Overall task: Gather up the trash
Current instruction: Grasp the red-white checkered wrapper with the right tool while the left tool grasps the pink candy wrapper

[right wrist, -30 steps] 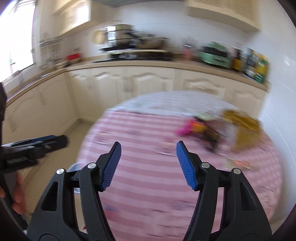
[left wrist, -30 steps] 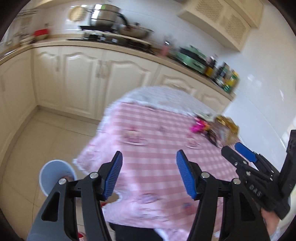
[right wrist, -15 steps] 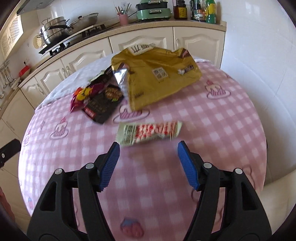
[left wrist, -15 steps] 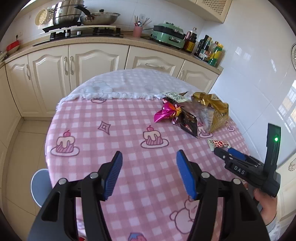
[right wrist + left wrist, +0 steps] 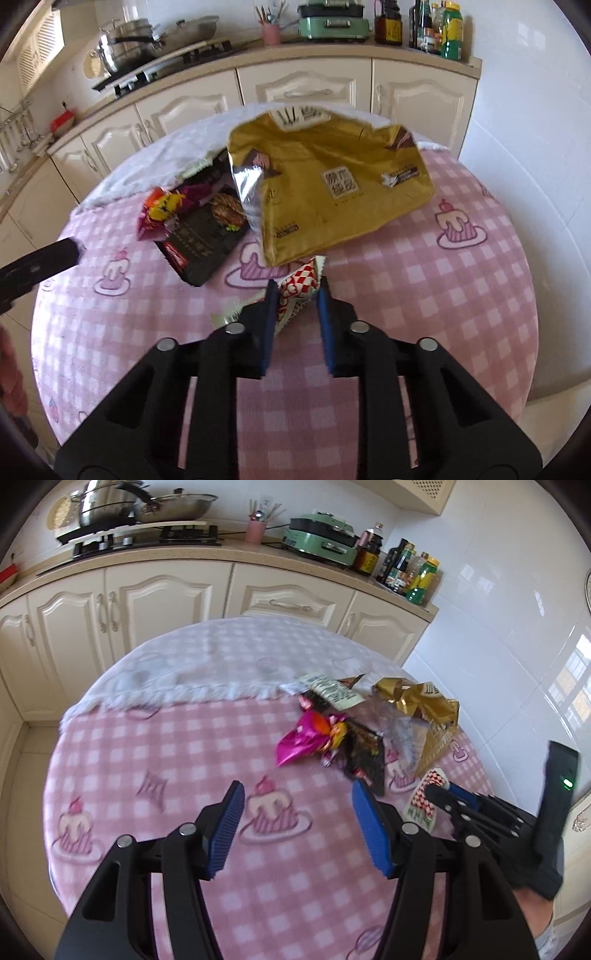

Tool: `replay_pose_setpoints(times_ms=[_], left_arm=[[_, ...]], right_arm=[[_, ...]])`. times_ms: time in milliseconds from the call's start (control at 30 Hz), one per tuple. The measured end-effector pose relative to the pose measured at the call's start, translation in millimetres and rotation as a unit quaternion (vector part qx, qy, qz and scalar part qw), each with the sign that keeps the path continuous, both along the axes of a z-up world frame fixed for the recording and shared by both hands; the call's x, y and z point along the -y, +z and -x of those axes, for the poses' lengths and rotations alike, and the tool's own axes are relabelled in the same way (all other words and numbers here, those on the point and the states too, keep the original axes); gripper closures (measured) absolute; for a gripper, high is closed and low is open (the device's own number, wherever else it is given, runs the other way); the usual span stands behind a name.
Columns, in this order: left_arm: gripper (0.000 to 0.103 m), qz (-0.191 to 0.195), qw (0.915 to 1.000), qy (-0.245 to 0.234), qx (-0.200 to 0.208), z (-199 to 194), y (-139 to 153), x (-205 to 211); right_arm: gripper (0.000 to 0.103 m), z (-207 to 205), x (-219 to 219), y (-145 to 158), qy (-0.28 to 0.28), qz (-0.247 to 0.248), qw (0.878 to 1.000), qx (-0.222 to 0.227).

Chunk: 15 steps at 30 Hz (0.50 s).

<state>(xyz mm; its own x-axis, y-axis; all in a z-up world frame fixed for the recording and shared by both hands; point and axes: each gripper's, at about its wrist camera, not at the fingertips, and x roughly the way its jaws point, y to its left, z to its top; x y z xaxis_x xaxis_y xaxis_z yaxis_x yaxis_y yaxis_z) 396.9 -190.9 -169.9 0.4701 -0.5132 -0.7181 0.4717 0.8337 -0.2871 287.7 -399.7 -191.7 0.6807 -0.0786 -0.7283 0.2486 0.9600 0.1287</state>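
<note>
- one wrapper is in hand: right gripper (image 5: 294, 299) jaws have just been closing and now pinch the red-checked wrapper (image 5: 300, 286), at 6 o'clock of the gold bag (image 5: 328, 184) on the table (image 5: 461, 295).
- left gripper (image 5: 297, 819) hangs spread and empty, nearest the pink wrapper (image 5: 301, 740).
- next move, as judged: lift clear and carry to a bin; none is visible.
- writing: gold bag print too blurred to read, probably chinese characters.
</note>
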Motion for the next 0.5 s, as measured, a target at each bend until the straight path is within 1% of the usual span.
replay_pose_setpoints(times_ms=[133,233,300,367,433,467,500], left_arm=[[0.043,-0.012,0.9998,-0.014,0.005,-17,-3,24],[0.043,-0.025,0.9994,-0.022,0.008,-29,-9,42],[0.043,-0.04,0.999,-0.021,0.003,-38,-15,54],[0.043,-0.044,0.9988,-0.023,0.0,-44,-20,60],[0.044,-0.053,0.9984,-0.022,-0.004,-50,-24,66],[0.048,-0.056,0.9982,-0.022,-0.001,-51,-25,68],[0.061,-0.058,0.998,-0.026,0.0,-51,-26,69]], right_arm=[[0.086,10,4,19,0.001,-0.003,0.999,0.038],[0.086,10,3,32,0.005,0.001,0.998,0.062],[0.086,8,1,36,0.008,0.005,0.998,0.069],[0.086,4,0,38,0.012,0.003,0.997,0.075],[0.086,-2,-2,37,0.018,0.005,0.997,0.07],[0.086,-4,-4,36,0.018,0.004,0.997,0.07],[0.086,-6,-6,35,0.02,0.005,0.997,0.068]])
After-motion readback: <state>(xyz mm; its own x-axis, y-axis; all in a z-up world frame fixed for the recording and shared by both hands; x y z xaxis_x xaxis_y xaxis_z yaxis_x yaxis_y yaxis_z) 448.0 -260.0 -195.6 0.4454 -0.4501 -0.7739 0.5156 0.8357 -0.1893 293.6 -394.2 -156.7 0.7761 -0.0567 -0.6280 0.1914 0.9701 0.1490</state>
